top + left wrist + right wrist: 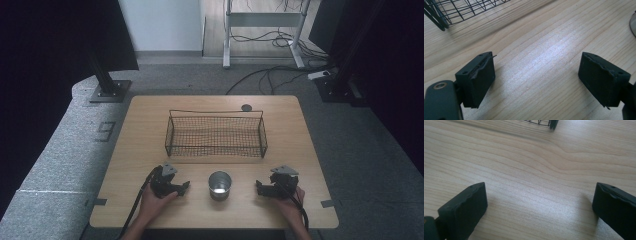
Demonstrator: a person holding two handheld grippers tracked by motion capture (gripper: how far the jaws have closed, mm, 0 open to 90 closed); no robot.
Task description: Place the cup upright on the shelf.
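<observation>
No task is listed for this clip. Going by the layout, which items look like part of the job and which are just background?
Likely part of the job:
- metal cup, upright between the two grippers
- wire basket, beyond the cup
- left hand-held gripper and right hand-held gripper, both open, holding nothing

Just lying about:
- small dark disc at the table's far edge
- cables on the floor
</observation>
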